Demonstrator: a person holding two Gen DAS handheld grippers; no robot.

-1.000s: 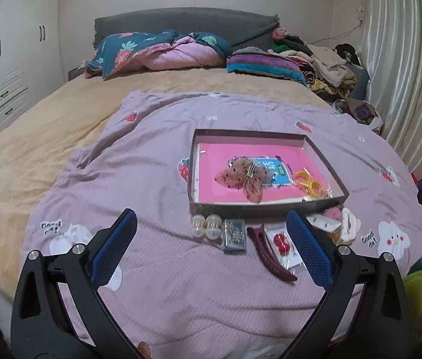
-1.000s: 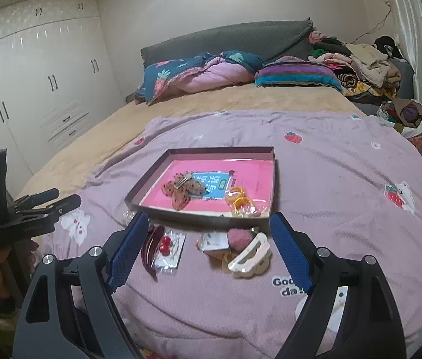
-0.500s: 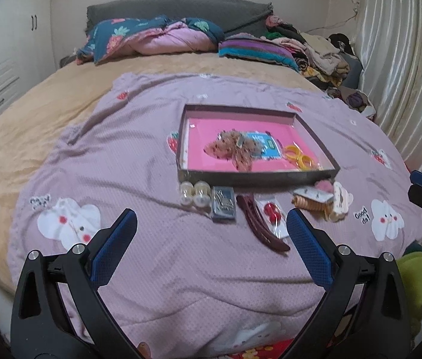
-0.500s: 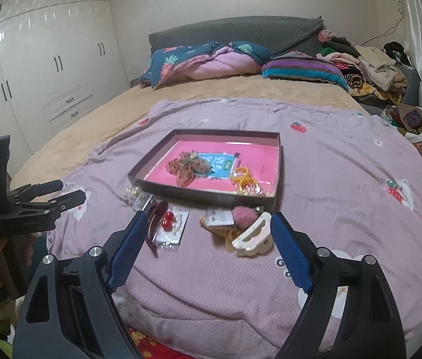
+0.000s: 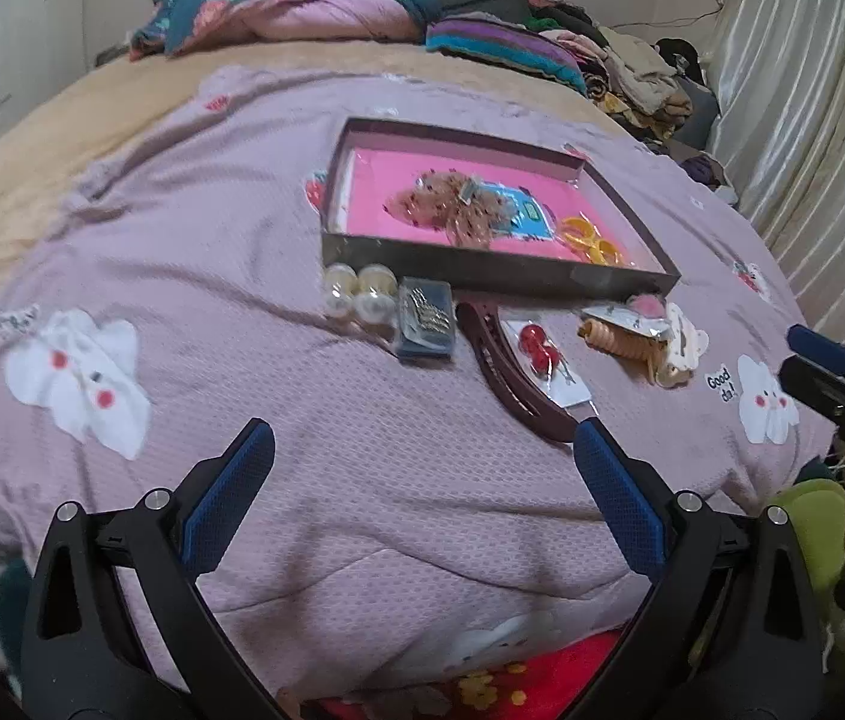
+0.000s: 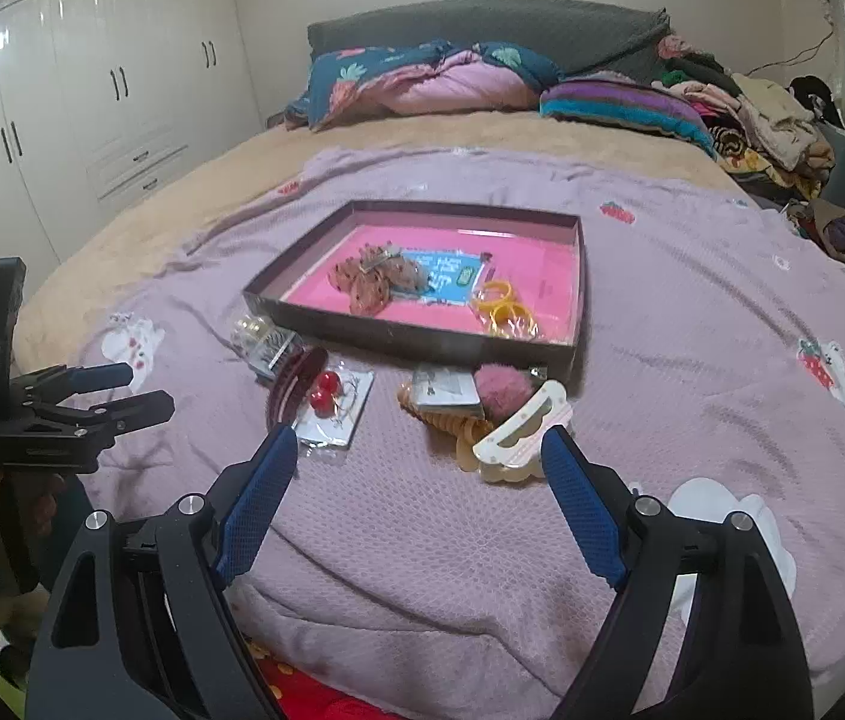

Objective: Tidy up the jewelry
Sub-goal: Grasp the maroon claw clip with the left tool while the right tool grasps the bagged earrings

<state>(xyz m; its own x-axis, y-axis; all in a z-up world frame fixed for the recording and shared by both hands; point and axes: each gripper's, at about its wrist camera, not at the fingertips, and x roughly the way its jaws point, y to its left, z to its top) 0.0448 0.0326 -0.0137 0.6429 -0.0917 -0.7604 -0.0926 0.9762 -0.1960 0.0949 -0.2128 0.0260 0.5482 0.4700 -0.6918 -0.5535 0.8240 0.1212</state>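
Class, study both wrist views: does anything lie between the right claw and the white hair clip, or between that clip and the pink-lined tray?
Nothing visible blocks the right claw, open above bare blanket, from the white hair clip. Between the clip and the tray lies the pink pompom, touching the clip, and the tray's near wall stands upright, so the clip would probably need lifting over both.

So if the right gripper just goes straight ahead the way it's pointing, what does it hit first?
Probably the white hair claw and the coiled tan hair tie beside it, lying ahead of the open right gripper; depth is unclear.
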